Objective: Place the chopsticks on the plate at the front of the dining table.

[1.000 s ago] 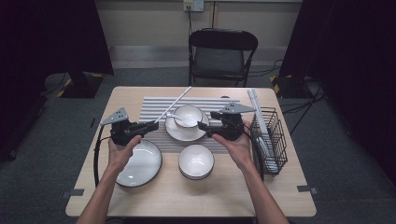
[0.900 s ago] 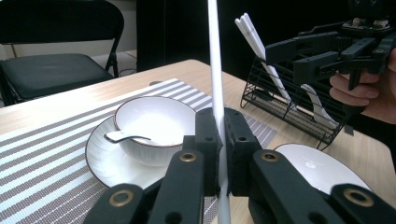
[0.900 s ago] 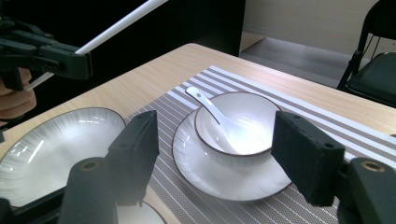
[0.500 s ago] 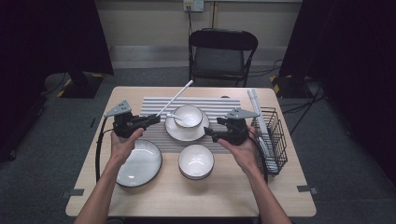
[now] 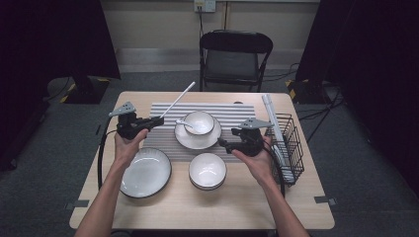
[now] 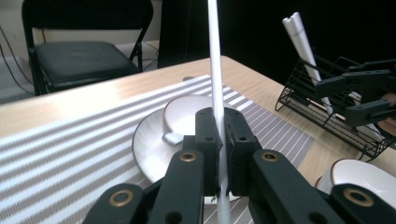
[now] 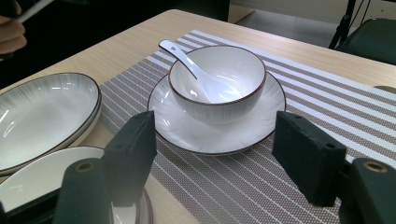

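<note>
Chopstick (image 6: 215, 70), white and slanting upward, is clamped between the closed jaws of the left gripper (image 5: 157, 120), just left of the bowl (image 5: 199, 122) that sits on a saucer (image 5: 197, 139) with a spoon (image 7: 198, 74) in it. Right of the bowl, the right gripper (image 7: 215, 140) is held with its jaws spread wide and nothing is gripped between them.

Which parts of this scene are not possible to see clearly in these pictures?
- Lower end of the white stick: left gripper view, hidden behind the left gripper shut on it.
- Floor of the wire basket: high view, too small, crossed by the wires.
- Lower bowl: right gripper view, cut by the bottom edge and hidden by the open right gripper.
- Spoon tip: left gripper view, behind the jaws.
</note>
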### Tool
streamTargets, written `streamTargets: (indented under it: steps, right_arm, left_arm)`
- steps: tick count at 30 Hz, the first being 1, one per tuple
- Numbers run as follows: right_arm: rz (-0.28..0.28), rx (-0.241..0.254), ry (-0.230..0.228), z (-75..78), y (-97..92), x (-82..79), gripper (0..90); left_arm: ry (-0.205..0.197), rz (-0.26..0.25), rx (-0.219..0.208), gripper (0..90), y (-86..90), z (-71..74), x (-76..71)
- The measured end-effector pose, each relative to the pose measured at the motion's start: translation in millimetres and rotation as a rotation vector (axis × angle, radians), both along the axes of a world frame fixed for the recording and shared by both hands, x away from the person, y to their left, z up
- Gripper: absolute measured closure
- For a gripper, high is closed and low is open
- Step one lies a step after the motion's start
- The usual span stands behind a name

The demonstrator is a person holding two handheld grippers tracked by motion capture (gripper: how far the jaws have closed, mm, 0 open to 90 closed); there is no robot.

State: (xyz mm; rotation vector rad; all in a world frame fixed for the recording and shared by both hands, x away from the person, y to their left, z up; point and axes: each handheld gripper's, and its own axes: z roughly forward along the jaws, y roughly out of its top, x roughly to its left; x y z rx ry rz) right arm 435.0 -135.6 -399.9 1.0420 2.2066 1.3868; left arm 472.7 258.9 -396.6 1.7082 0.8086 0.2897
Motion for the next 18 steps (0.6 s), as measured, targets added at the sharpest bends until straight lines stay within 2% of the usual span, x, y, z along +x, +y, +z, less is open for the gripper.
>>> streamTargets:
  steps: [6,9,12,14,18]
  right_arm:
    - [-0.003,-0.008,0.008,-4.9,-0.7,-0.3,30.2]
    - [-0.001,-0.01,0.013,-6.2,-0.3,-0.3,30.2]
    - [0.0,-0.009,0.012,-6.0,0.8,-0.5,30.2]
    - [0.003,-0.011,0.012,-6.1,1.5,-0.8,30.2]
    - [0.003,-0.015,0.016,-6.3,1.0,-1.1,30.2]
  left_arm:
    - [0.035,0.029,0.001,86.0,6.9,-13.8,4.0]
    - [0.053,0.038,0.034,86.0,6.8,-19.7,8.3]
    - [0.065,0.039,0.045,86.0,6.4,-24.6,12.1]
    - [0.07,0.046,0.075,85.9,4.8,-28.4,14.6]
    - [0.102,0.055,0.083,85.9,4.8,-36.7,21.0]
